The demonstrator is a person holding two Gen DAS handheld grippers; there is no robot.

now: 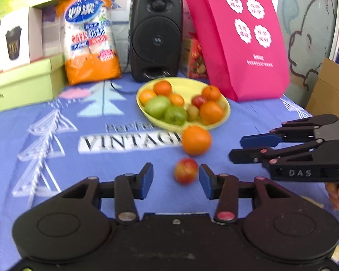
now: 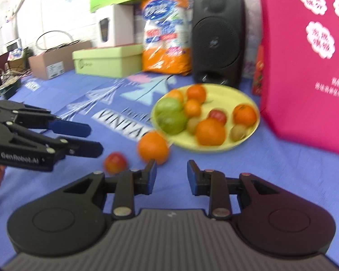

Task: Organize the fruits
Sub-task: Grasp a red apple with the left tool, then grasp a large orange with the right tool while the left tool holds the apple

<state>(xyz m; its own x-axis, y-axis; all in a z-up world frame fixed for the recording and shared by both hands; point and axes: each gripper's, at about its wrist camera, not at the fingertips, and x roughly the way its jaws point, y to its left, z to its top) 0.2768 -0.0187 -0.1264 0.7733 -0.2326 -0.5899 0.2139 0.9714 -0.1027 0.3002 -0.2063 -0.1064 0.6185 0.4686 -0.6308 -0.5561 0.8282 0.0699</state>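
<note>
Sitting loose on the cloth, an orange (image 1: 196,140) and a small red apple (image 1: 186,170) lie just outside the yellow bowl (image 1: 223,115) — most fruit is already in it. The left gripper (image 1: 175,180) and the right gripper (image 2: 171,173) are both parted, holding nothing.

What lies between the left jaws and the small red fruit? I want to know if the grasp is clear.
Nothing visible: the red fruit lies on bare cloth just ahead of the open left gripper. The loose orange sits beyond it.
</note>
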